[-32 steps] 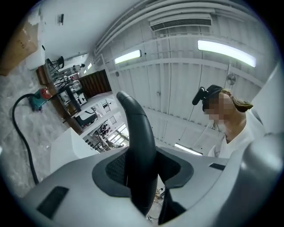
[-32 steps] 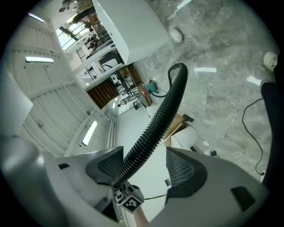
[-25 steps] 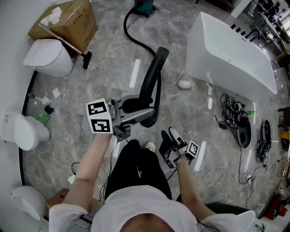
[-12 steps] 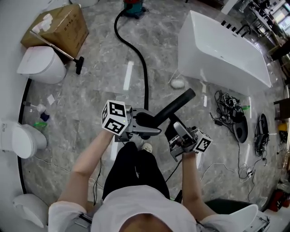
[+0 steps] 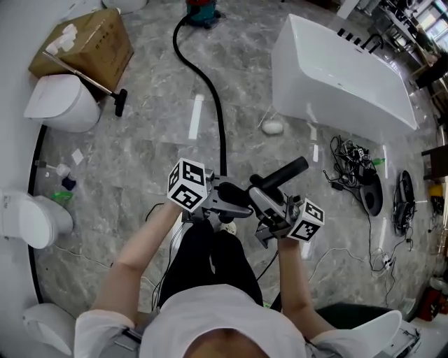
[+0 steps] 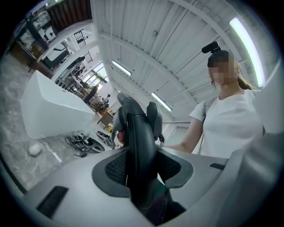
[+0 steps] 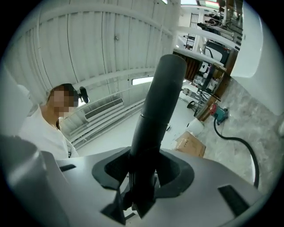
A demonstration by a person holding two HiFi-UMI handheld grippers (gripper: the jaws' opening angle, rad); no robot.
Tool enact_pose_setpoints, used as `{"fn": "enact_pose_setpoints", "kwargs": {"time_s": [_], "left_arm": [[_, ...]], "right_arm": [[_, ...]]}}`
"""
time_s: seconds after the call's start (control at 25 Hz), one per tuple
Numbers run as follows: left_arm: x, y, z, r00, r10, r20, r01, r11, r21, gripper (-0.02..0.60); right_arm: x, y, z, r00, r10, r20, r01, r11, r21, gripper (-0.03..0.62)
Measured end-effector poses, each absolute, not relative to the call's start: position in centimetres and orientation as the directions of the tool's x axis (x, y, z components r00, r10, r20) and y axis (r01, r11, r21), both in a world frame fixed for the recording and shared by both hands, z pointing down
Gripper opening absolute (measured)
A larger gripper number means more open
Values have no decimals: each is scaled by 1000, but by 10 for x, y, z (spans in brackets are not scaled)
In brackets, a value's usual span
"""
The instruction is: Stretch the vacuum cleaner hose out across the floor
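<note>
Left of bathtub (image 5: 336, 77), near its close end, we hold hose (image 5: 218, 119) end raised over floor. Left gripper (image 5: 232, 198) is clamped on curved black handle (image 5: 236, 193). Right gripper (image 5: 264, 203) jaws were just closing and now press on straight tube end (image 5: 281, 174). Rest of hose runs over floor along bathtub's left side to vacuum cleaner (image 5: 203, 8), past bathtub's far left corner.
</note>
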State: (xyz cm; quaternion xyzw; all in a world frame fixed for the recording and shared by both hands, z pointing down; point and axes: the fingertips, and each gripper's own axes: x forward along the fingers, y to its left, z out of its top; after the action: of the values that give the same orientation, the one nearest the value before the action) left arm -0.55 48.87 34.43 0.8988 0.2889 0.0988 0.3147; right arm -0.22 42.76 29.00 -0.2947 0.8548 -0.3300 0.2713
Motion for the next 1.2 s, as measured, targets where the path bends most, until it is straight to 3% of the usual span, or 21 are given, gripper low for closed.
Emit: {"fn": "enact_pose_setpoints", "kwargs": {"time_s": [0.24, 0.44, 0.68, 0.84, 1.0, 1.04, 1.2], "left_arm": [[-13, 500, 343, 831, 557, -5, 455, -673, 583, 164], [-50, 527, 327, 724, 679, -118, 618, -564, 548, 280], [-57, 542, 319, 667, 709, -228, 681, -456, 572, 295], [-63, 503, 330, 874, 410, -262, 474, -599, 645, 295], [-73, 483, 346, 996, 24, -88, 68, -841, 536, 291], [-75, 484, 349, 997, -63, -46, -33, -872, 489, 277], [-88, 498, 359, 932, -353, 83, -357, -852, 384, 111]], "right_arm": [[-9, 437, 291, -661, -703, -264, -374, 613, -696, 169], [-35, 464, 278, -694, -633, -342, -332, 703, -629, 166], [-29, 499, 261, -688, -581, -434, -294, 771, -565, 161], [30, 517, 258, -564, -678, -472, -357, 715, -600, 158], [71, 536, 285, -455, -796, -400, -447, 592, -670, 158], [81, 540, 293, -414, -828, -377, -460, 549, -698, 158], [136, 560, 337, -154, -955, -253, -483, 296, -824, 158]]}}
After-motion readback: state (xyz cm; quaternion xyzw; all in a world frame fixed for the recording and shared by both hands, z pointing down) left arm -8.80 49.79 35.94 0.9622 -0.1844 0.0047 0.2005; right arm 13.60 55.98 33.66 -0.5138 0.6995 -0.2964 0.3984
